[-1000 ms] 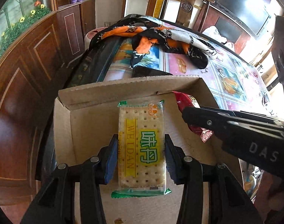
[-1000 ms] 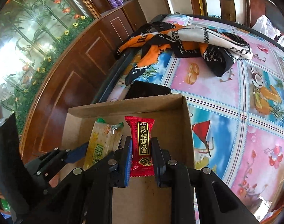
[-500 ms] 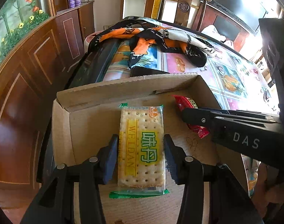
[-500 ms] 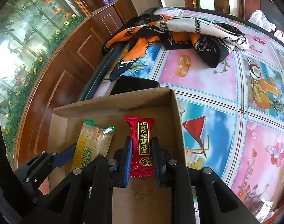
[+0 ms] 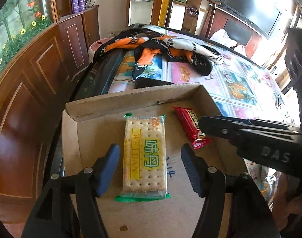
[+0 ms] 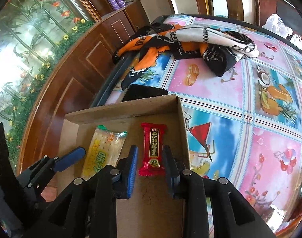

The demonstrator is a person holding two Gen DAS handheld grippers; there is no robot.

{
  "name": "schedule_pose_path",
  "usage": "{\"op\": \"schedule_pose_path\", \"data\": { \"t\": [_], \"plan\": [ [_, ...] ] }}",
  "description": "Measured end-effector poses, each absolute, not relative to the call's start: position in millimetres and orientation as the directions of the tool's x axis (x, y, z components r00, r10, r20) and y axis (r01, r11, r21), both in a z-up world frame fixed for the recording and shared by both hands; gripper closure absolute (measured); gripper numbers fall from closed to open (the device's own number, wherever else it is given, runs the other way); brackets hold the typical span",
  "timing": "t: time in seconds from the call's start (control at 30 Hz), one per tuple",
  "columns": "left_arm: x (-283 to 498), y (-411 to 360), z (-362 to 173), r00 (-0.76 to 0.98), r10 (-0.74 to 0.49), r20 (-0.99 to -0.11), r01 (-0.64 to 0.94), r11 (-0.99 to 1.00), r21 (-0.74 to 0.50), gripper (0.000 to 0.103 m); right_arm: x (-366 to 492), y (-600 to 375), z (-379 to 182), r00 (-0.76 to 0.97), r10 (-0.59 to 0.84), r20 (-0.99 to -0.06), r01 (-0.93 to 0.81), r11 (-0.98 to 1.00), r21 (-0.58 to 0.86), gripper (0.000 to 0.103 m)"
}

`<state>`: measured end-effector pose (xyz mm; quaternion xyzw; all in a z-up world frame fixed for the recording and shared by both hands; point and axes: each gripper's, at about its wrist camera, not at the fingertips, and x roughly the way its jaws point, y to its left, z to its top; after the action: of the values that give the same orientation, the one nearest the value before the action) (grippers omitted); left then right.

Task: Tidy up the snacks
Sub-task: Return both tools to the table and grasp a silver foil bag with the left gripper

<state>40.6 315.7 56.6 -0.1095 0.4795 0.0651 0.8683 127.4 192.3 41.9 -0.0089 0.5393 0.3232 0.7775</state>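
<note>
Inside the shallow corrugated cardboard box [image 5: 87, 142], the flat rectangular cracker pack [image 5: 144, 156] lies released between the left gripper [image 5: 149, 162], now spread wide, while the right gripper [image 6: 150, 163], slightly parted, brackets the glossy red snack bar [image 6: 153, 148] near the box's right wall.

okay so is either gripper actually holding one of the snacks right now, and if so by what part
Neither holds anything. The left gripper is open, its pads clear of the cracker pack in the cardboard box. The right gripper is open around the red snack bar's lower end.
</note>
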Motion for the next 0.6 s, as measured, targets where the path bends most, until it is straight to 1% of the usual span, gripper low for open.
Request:
{"op": "schedule_pose_path", "data": {
  "t": [0.2, 0.37, 0.5, 0.6],
  "plan": [
    [18, 307, 77, 0.58, 0.006, -0.814, -0.207, 0.968, -0.14, 0.037, 107, 156, 66, 0.218, 0.588, -0.779, -0.491, 0.756, 0.432, 0.075],
    [-6, 282, 90, 0.604, -0.058, -0.795, -0.114, 0.981, -0.159, 0.037, 71, 94, 84, 0.255, 0.637, -0.727, -0.461, 0.741, 0.488, 0.075],
    [-19, 248, 93, 0.605, -0.111, -0.788, -0.007, 0.989, -0.145, 0.037, 37, 25, 87, 0.331, 0.602, -0.727, -0.401, 0.787, 0.469, 0.075],
    [-29, 211, 92, 0.587, -0.181, -0.789, 0.105, 0.984, -0.147, 0.037, 9, -32, 84, 0.385, 0.563, -0.731, -0.31, 0.825, 0.472, 0.075]
  ]
}}
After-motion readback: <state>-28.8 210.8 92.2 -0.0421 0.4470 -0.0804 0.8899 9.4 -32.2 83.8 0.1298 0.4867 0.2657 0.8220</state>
